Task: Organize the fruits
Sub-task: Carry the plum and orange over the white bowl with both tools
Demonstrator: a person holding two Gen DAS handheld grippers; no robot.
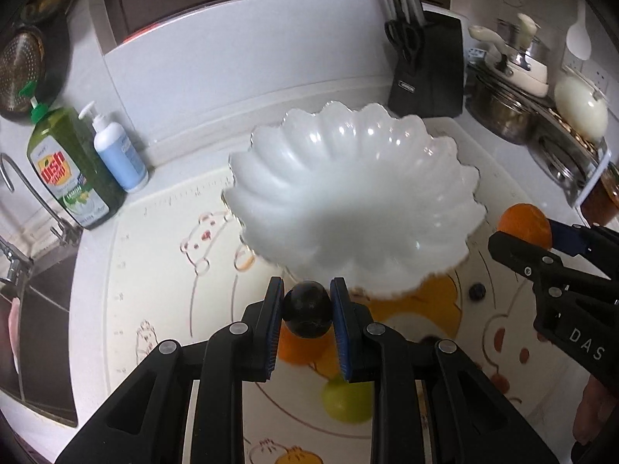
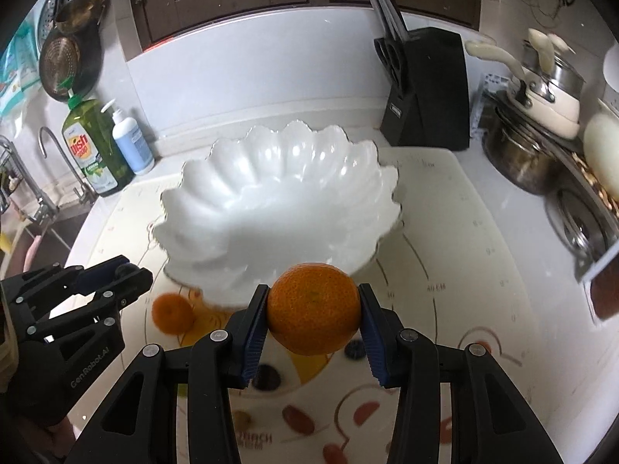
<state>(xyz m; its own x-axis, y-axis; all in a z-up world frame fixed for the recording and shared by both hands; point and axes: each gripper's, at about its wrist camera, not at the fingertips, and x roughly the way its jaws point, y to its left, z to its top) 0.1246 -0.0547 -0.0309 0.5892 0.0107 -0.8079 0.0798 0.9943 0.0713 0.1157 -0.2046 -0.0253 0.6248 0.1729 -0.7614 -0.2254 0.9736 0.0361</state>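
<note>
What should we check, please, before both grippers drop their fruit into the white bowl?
1. Left gripper shut on the dark plum: ok.
2. Right gripper shut on the orange: ok.
3. White bowl empty, room for both: ok.
4. Fruit already above the bowl's rim: not ok, both sit at its near edge.
5. Grippers apart from each other: ok.
6. Loose fruit on the mat, small orange and green fruit, clear of the bowl: ok.
</note>
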